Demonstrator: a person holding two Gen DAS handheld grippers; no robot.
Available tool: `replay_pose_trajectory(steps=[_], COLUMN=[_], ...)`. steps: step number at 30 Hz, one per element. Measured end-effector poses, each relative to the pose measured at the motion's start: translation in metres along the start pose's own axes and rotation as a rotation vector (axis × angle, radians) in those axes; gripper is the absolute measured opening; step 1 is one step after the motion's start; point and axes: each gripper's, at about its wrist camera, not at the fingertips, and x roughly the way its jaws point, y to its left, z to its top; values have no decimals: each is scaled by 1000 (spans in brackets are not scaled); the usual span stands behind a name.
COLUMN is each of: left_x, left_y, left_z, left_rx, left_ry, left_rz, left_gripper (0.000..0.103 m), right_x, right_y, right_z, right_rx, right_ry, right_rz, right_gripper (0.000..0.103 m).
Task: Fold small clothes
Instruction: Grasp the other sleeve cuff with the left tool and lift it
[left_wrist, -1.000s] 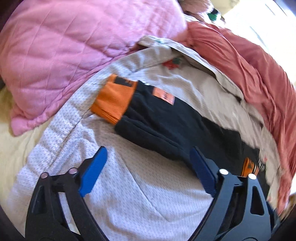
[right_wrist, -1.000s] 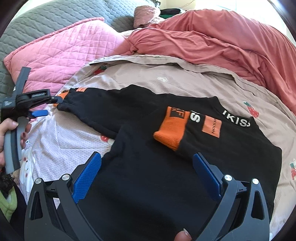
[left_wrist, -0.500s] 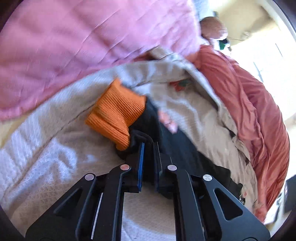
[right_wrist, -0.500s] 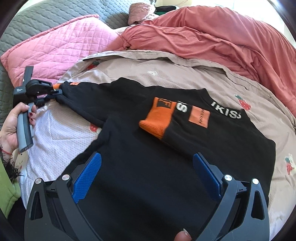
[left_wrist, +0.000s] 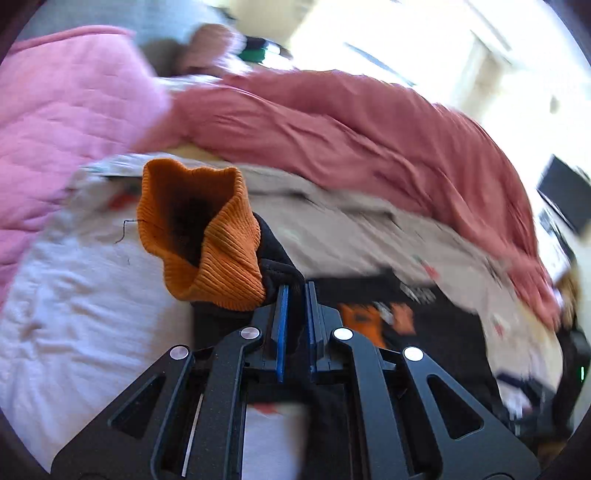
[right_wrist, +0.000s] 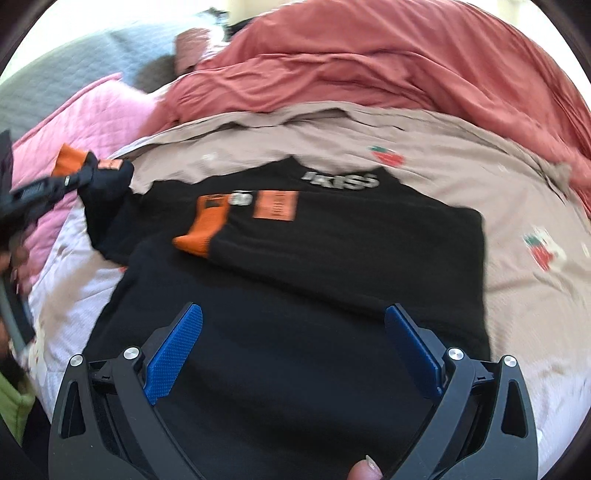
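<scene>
A second ago the sleeve lay flat on the bed and the left tongs were wide open over it. Now the sleeve is up in the air.

In the left wrist view, the left gripper is pinched tight on the black sleeve, just behind its orange cuff. The cuff stands up above the white quilt, with its round hole facing the camera. The red blanket and the pink pillow are behind it. The view is blurry, so the hand seems to be moving.

In the right wrist view, the right gripper is wide open and holds nothing. It hangs over the bottom part of the black sweater, which lies flat on the beige strawberry sheet. The other sleeve already lies folded across the sweater's chest, with its orange cuff near the middle. The lifted sleeve is at the sweater's left side.

I think this step is folding the second sleeve in. Next, the left tongs should carry the cuff over the sweater, lay it flat beside the first cuff, then let go.
</scene>
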Motion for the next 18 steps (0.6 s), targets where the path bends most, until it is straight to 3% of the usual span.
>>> replay_pose_trajectory(steps=[4,8,11,13,15,18], left_x=[33,70,82,77,69,54], left_y=[-39,-48,-52,-55,-59,-66], left_z=[-27,-66,-77,-72,-66,-54], left_rx=[128,164,184,180,179,222], left_ry=[118,297,356,368,387,377], left_rz=[-61,-110,-111,-151,-200,-193], left_gripper=[3,5,7,31,42,45], right_x=[-2,-2,-2,-3,-4,-7], right_y=[-25,-34,-32,-27,-23,-15], right_z=[0,2,6,11,18,27], right_rx=[71,101,102,98,94,94], right_ry=[-7,-5,-8,-13,-23,-37], right_rz=[-37,-49,-51,-45,-36,-17], right_gripper=[99,99,99,99,99,99])
